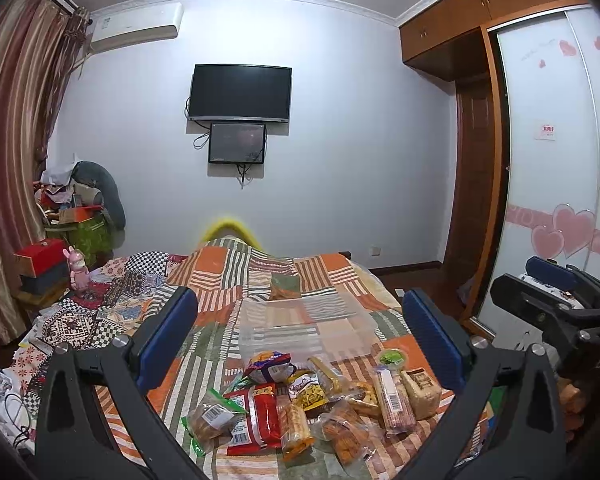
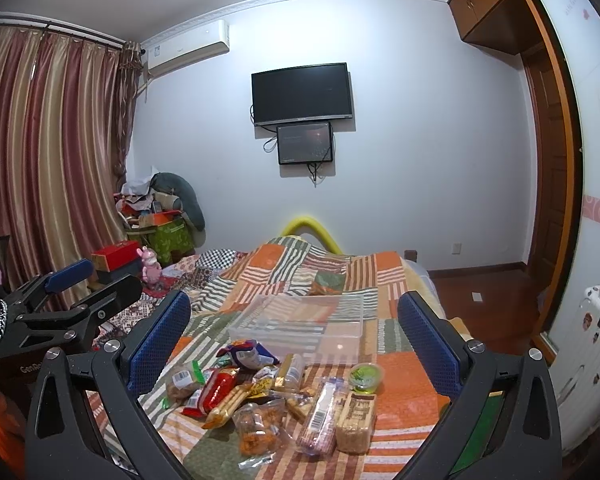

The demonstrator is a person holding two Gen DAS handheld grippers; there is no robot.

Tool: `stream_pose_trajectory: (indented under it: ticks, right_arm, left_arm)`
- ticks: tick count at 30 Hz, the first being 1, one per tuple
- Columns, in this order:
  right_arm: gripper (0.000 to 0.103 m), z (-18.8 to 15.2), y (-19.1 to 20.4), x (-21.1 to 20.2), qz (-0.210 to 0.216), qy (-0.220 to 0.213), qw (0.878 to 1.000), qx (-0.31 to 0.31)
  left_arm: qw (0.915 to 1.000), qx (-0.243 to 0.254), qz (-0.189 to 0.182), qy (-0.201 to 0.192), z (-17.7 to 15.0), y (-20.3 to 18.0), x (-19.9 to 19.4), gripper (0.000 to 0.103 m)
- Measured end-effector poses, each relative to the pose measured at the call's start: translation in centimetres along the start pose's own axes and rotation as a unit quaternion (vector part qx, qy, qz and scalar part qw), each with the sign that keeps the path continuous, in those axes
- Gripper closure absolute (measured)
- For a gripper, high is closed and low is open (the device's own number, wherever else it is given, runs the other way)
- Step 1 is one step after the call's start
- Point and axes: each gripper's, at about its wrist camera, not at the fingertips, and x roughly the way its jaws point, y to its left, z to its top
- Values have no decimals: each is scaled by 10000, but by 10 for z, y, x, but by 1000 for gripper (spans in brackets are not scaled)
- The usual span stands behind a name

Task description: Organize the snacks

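Observation:
A pile of wrapped snacks (image 1: 312, 404) lies on the patchwork bedspread (image 1: 260, 280), with a red packet (image 1: 260, 412), a green jelly cup (image 1: 392, 358) and a pale rice bar (image 1: 420, 394). Behind it stands a clear empty plastic box (image 1: 304, 328). My left gripper (image 1: 300, 340) is open, empty, above the pile. The pile (image 2: 276, 396) and the box (image 2: 300, 326) also show in the right wrist view. My right gripper (image 2: 294, 340) is open, empty, above them. Each gripper shows at the edge of the other's view.
The bed's right edge drops to a wooden floor (image 2: 492, 292) by a wardrobe (image 1: 548, 160). Boxes and a pink toy (image 2: 150, 266) stand at the left by the curtain (image 2: 40, 160). A TV (image 1: 240, 92) hangs on the far wall.

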Motion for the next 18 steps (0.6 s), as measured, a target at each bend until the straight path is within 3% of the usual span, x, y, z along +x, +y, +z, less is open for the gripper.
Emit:
stream_pose_trajectory:
  ticks: [18]
  right_arm:
    - [0, 4, 2, -4, 33, -51, 10000, 6]
  left_arm:
    - [10000, -8, 19, -3, 1, 3, -2, 0]
